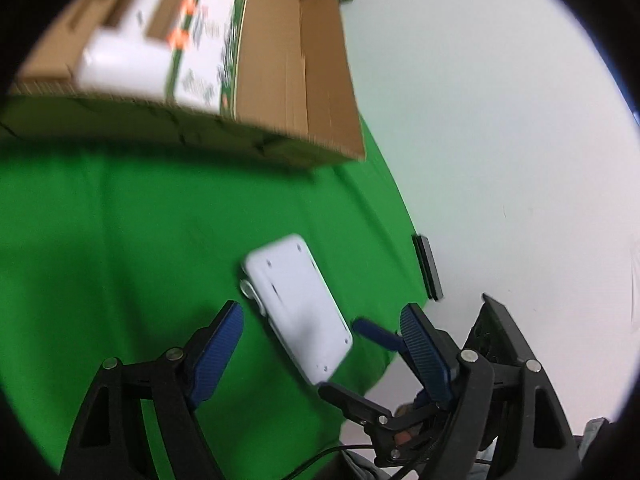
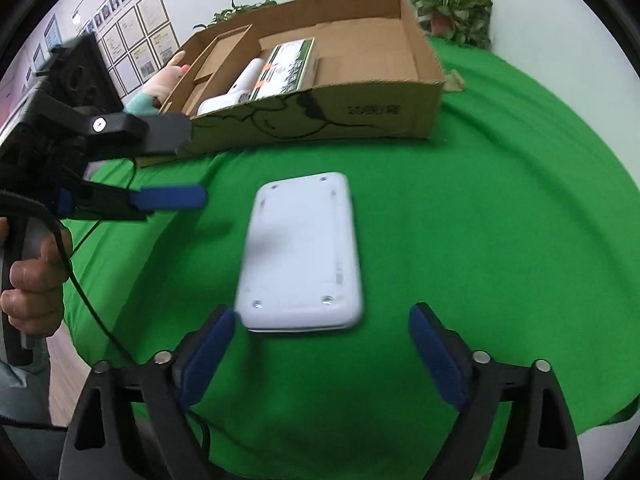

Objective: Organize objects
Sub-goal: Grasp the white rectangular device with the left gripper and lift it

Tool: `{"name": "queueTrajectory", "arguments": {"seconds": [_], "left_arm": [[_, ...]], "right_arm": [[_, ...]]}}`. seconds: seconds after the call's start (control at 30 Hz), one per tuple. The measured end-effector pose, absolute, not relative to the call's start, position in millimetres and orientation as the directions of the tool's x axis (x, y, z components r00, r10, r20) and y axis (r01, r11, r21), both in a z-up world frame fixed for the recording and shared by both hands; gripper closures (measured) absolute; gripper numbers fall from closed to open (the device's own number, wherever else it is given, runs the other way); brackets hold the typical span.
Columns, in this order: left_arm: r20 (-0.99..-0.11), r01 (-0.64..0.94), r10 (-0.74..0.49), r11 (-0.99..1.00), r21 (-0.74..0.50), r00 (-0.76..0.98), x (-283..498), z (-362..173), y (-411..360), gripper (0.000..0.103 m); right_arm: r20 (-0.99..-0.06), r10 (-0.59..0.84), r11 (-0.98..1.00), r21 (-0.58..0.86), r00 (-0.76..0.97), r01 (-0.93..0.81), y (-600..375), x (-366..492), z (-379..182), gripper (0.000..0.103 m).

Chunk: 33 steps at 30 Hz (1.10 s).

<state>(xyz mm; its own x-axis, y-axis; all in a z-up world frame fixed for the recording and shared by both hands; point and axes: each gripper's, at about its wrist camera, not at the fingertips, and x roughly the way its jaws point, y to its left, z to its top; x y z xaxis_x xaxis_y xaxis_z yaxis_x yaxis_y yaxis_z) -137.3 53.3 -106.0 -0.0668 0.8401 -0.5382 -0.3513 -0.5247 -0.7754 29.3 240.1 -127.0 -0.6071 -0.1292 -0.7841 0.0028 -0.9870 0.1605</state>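
A white flat device (image 2: 302, 254) lies underside up on the green cloth (image 2: 500, 240), showing small screw holes at its corners and a short printed mark along one long edge that is too blurred to read. It sits just ahead of the right gripper (image 2: 322, 354), between the lines of the two blue pads; the left pad (image 2: 208, 356) is just beside the device's near corner, though contact cannot be told, and the right pad stands clear. Those jaws are spread wide and hold nothing. The left gripper (image 1: 322, 346) comes in from the side, its jaws also wide apart and empty, with the device lying ahead between its pads without touching them. Behind stands an open cardboard box (image 2: 360, 116) with dark writing on its front wall, unreadable, holding a white appliance (image 2: 236, 88) and a green-and-white carton (image 2: 286, 66) with orange marks. A potted plant (image 2: 452, 4) stands beyond the box.
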Motion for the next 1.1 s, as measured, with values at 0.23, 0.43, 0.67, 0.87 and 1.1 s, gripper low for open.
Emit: {"name": "queueTrajectory", "arguments": {"seconds": [0.23, 0.43, 0.67, 0.87, 1.1], "left_arm": [[-0.563, -0.319, 0.826, -0.527, -0.788, 0.024, -140, -135, 87, 0.047], [-0.582, -0.305, 0.813, -0.555, -0.774, -0.003, -143, -139, 88, 0.065], [-0.595, -0.297, 0.803, -0.573, -0.764, -0.017, -145, -145, 89, 0.076], [-0.601, -0.326, 0.799, -0.575, -0.750, -0.028, -142, -143, 90, 0.077], [-0.597, -0.440, 0.793, -0.582, -0.684, -0.121, -136, -106, 83, 0.081]], "right_arm": [[-0.759, -0.148, -0.982, 0.037, -0.634, 0.185, 213, 28, -123, 0.013], [-0.771, -0.077, -0.986, -0.036, -0.633, 0.164, 196, 16, -129, 0.018], [-0.788, -0.066, -0.997, 0.025, -0.612, 0.075, 205, 10, -127, 0.038], [-0.793, -0.060, -0.998, 0.032, -0.606, 0.056, 206, 14, -125, 0.039], [-0.736, -0.043, -0.999, 0.040, -0.676, 0.020, 198, 24, -109, 0.040]]}}
